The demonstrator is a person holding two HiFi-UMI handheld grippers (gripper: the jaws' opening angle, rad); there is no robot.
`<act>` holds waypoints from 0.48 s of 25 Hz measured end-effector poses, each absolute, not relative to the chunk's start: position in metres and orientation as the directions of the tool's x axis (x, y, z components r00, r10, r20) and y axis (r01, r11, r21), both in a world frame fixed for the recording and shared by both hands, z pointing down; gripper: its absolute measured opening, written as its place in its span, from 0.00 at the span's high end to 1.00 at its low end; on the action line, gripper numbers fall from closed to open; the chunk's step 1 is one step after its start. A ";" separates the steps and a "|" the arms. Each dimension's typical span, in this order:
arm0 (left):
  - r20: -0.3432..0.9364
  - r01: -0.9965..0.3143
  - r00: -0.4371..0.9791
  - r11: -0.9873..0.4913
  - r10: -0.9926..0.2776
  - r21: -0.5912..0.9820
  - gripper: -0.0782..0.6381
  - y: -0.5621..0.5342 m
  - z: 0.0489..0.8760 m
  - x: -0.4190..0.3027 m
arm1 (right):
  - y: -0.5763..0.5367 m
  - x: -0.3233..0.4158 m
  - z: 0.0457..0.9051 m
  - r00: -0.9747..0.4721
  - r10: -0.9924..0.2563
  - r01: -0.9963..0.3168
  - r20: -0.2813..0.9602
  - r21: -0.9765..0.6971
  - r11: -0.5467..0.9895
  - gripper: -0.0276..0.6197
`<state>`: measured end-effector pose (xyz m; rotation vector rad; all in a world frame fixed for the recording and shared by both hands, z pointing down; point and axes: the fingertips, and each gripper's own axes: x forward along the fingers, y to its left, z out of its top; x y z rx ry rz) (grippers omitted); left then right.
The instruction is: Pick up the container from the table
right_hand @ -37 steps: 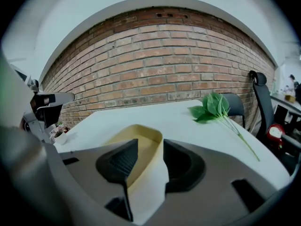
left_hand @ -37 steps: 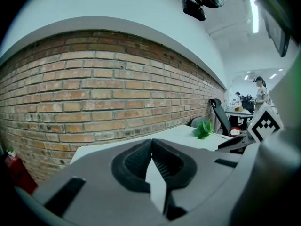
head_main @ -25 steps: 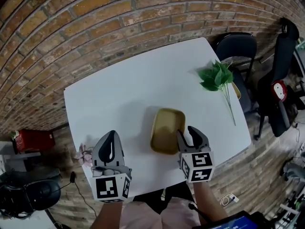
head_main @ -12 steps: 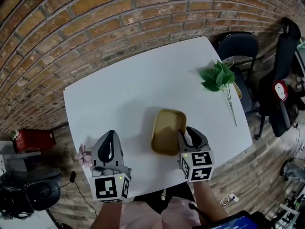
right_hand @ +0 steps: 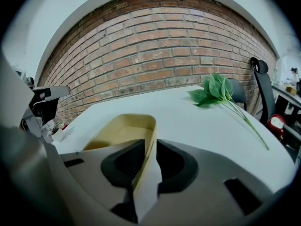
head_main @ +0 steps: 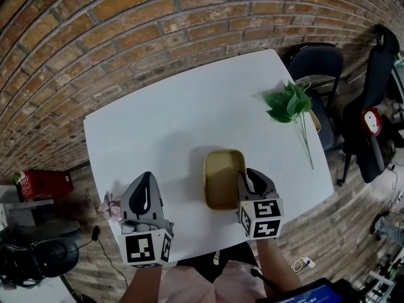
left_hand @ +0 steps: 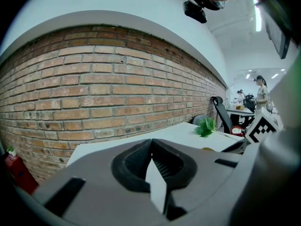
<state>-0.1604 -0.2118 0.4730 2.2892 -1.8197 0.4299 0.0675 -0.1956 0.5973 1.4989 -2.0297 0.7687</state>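
**Item 1, my right gripper** [head_main: 251, 178]: at 5 o'clock from the middle of the table [head_main: 170, 115], close to the near edge. Its jaws have just been closing. They are now narrowed onto the right-hand wall of the container [head_main: 222, 177], one pad inside and one outside, both against the wall.

**Item 2, container:** tan, shallow, with rounded corners and nothing in it. It rests on the tabletop, its long side running from 12 to 6 o'clock. The near end is just inside the table's near edge. In the right gripper view its rim [right_hand: 149, 126] runs straight between my pads.

**Item 3, my left gripper** [head_main: 146, 182]: at 7 o'clock, over the near left corner and well apart from the container. Its jaws are together and hold nothing; the left gripper view shows the tips [left_hand: 151, 141] meeting.

**Item 4, open room:** bare white tabletop from 9 through 12 to 1 o'clock of the container.

**Item 5, green leafy sprig** [head_main: 288, 101]: at 2 o'clock, lying along the right edge and well apart from the container.

**Item 6, small pink object** [head_main: 112, 204]: at the table's left edge, just beside my left gripper.

**Item 7, surroundings:** a brick wall [head_main: 126, 17] lies beyond the far edge, and a dark chair [head_main: 314, 62] stands at the far right corner.
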 end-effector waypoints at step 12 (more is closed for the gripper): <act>0.333 -0.975 0.197 -0.221 -0.922 -0.035 0.88 -0.214 0.472 -0.162 | -0.199 0.069 0.599 -0.271 -0.670 -0.960 0.691 -0.139 0.244 0.89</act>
